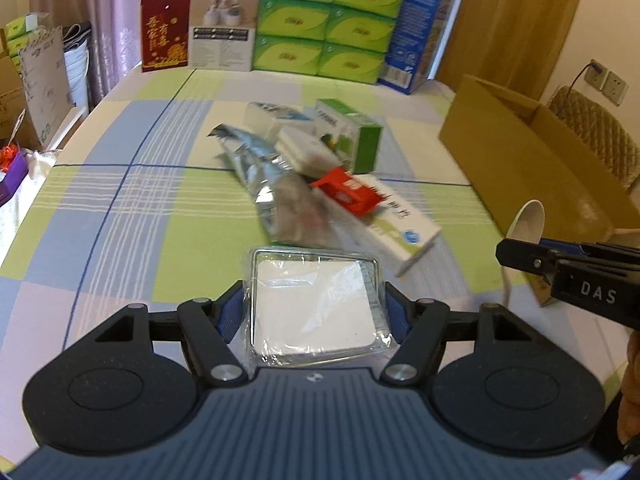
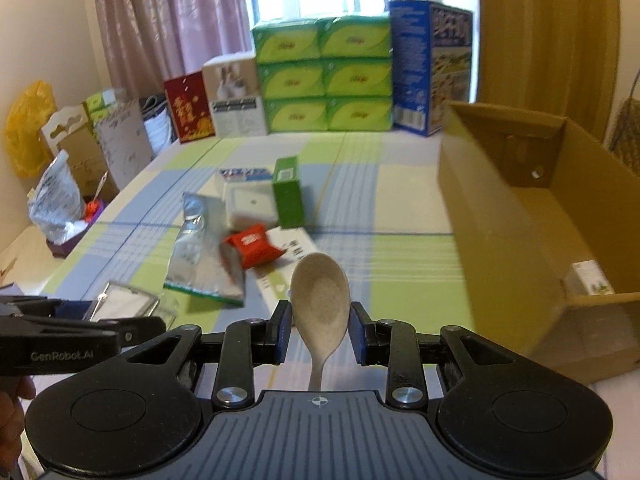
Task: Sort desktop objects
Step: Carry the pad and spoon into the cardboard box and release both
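Left gripper: held low over the near edge of the checked cloth, pointing to the far wall; its fingers press both sides of a flat white pack in clear wrap.
Right gripper: held level beside the left one, on its right; a beige spoon stands between the fingers, bowl up. The left pad seems to touch the bowl; at the right pad I cannot tell if it touches.
Pile: a silver pouch, red packet, long white box, green box and white case lie together in the middle of the cloth.
Carton: open, at the right edge of the cloth.
Only in right view: the inside of the carton, with a small box on its floor.
Only in left view: the spoon from the side, its bowl above the right gripper's fingers.
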Demonstrator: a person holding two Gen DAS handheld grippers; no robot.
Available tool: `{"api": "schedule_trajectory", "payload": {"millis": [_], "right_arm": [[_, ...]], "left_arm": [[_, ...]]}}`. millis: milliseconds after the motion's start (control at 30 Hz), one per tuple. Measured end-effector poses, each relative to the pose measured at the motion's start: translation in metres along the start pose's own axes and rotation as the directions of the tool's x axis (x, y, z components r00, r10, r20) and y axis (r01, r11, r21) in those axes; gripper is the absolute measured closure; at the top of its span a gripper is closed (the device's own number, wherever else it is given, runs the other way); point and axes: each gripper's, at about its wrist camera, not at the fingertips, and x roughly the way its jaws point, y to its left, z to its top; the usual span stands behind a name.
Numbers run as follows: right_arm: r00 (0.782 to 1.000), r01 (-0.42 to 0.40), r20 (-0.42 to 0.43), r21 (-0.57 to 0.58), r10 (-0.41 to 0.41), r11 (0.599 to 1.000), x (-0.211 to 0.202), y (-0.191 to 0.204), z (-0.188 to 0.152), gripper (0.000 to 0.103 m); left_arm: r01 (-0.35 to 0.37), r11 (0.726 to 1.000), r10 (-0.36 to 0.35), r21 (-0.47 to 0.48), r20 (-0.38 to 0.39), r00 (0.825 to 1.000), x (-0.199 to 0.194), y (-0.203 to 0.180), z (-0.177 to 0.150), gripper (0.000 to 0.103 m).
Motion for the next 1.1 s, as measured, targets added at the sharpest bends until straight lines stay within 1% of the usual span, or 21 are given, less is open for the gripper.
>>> {"api": "schedule_trajectory", "payload": {"millis": [367, 600, 933, 1100], "right_arm": [[0.997, 0.017, 0.075, 0.043, -0.02, 0.999, -0.038, -0.018, 0.01, 0.076], [0.993, 0.035, 0.114, 0.06, -0.042, 0.998, -0.061, -0.033, 0.024, 0.076], [0.983, 0.067, 0.163, 0.098, -0.082, 0.993, -0.102, -0.067, 0.052, 0.076], [0.977, 0.084, 0.186, 0.114, -0.104, 0.99, -0.121, -0.085, 0.061, 0.076]], "left_arm": [[0.03, 0.998, -0.031, 0.051, 0.025, 0.999, -0.028, -0.038, 0.009, 0.038], [0.053, 0.995, -0.057, 0.081, 0.051, 0.997, -0.041, -0.062, 0.024, 0.038], [0.106, 0.98, -0.121, 0.167, 0.083, 0.989, -0.054, -0.117, 0.048, 0.038], [0.137, 0.97, -0.158, 0.203, 0.09, 0.983, -0.058, -0.145, 0.057, 0.038]]}}
